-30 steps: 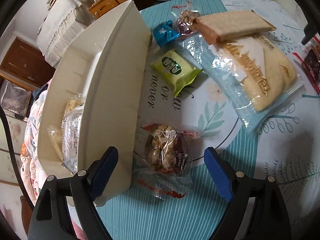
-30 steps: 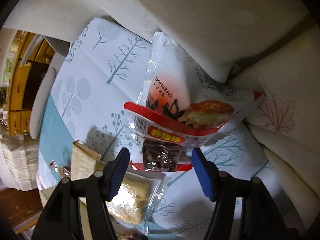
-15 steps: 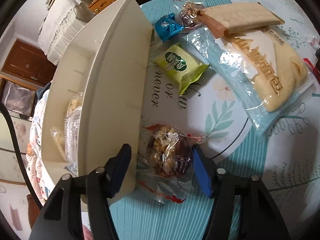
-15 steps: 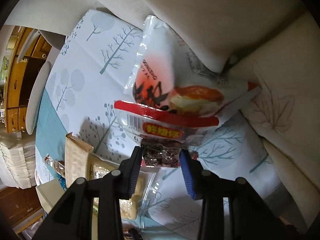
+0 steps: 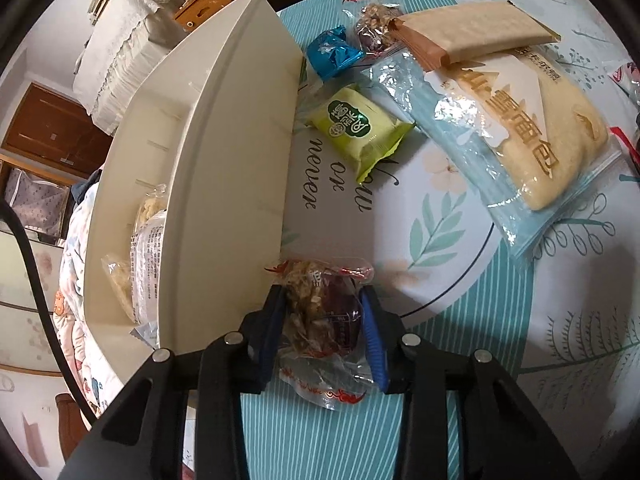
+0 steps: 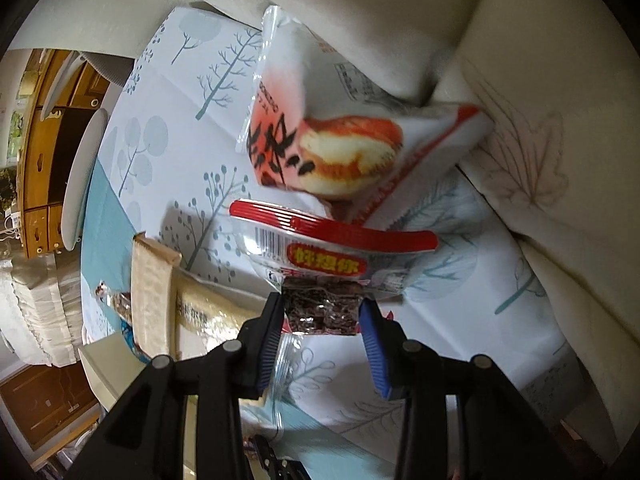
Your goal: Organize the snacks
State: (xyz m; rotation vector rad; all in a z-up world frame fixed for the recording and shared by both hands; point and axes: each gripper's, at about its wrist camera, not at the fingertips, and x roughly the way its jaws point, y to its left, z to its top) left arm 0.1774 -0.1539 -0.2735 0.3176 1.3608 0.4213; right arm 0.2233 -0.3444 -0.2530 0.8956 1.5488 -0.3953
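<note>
snacks gripped on both sides: left gripper (image 5: 323, 320) fingers are closed on a clear walnut-date packet (image 5: 320, 312) beside the cream organizer box (image 5: 224, 168); right gripper (image 6: 320, 320) fingers pinch a dark, red-trimmed packet (image 6: 320, 308), lifted off the desk (image 6: 440, 344). each is best raised clear before the box wall is crossed.

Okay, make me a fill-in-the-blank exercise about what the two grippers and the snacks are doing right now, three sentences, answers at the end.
1. The left gripper is shut on a clear packet of nut-stuffed dates, right beside the cream ____.
2. The right gripper grips a dark snack in a clear packet with a ____ top band.
3. The packet lying between the blue candy wrapper and the long bread bag is ____.

Missing words: bin; red; green
</note>
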